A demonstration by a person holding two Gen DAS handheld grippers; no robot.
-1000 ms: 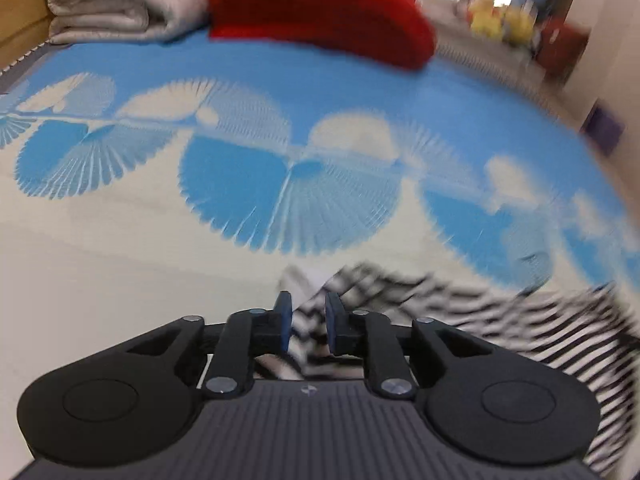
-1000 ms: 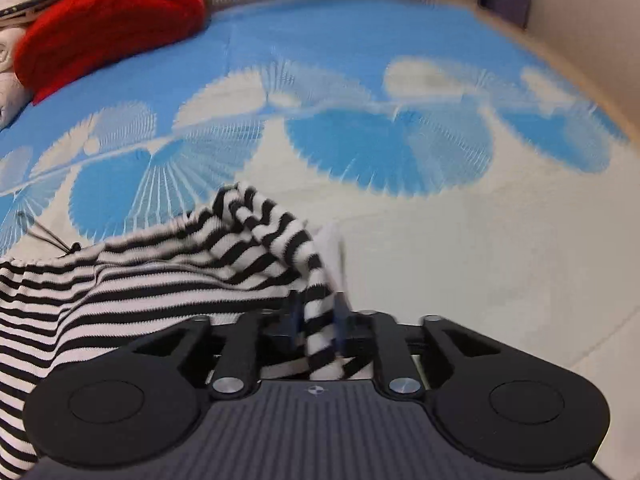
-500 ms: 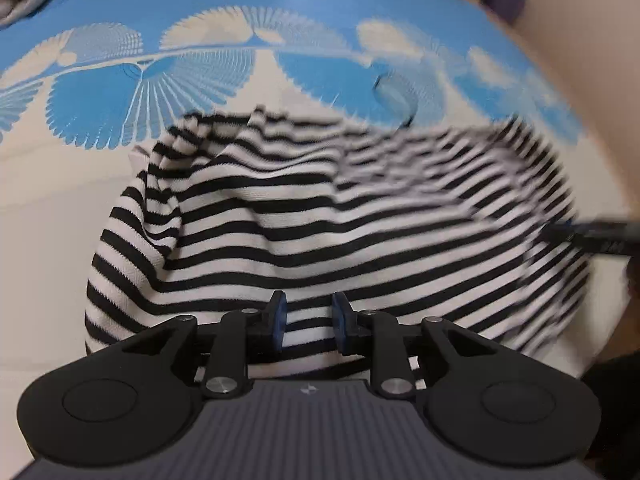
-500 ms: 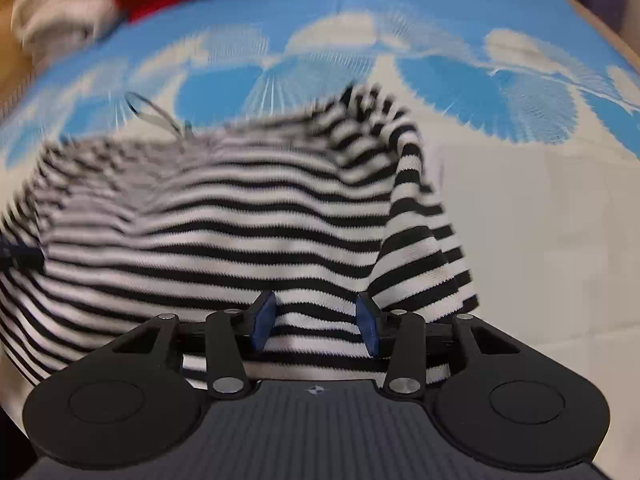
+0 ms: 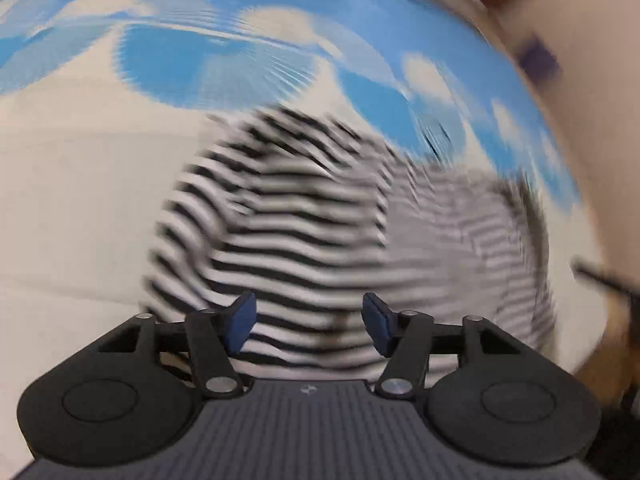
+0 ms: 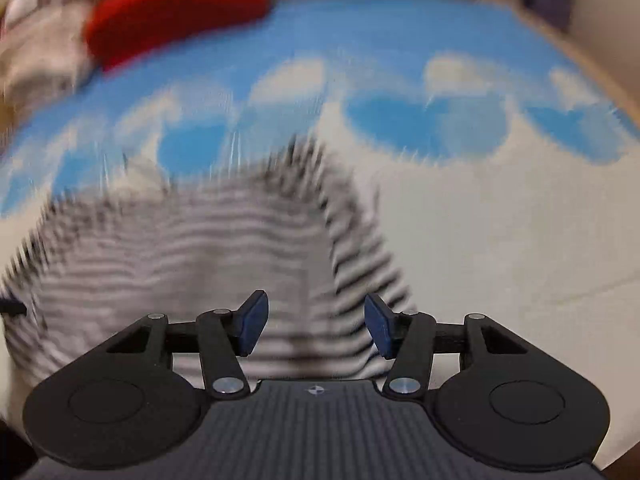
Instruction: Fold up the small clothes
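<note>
Blue-and-cream patterned mat (image 5: 100, 184), blurred; black-and-white striped garment (image 5: 296, 232) flat on its cream part; left gripper (image 5: 308, 320) and right gripper (image 6: 314, 320) above garment's near edge, fingers apart, clamping nothing; red cloth (image 6: 176, 12) beyond garment

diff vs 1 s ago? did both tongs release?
Yes. Both the left tongs and right tongs were shut on the striped garment a second ago; now both are open and it lies loose on the blue-and-cream sheet. Both views are motion-blurred. The red cloth stays at the far end.
</note>
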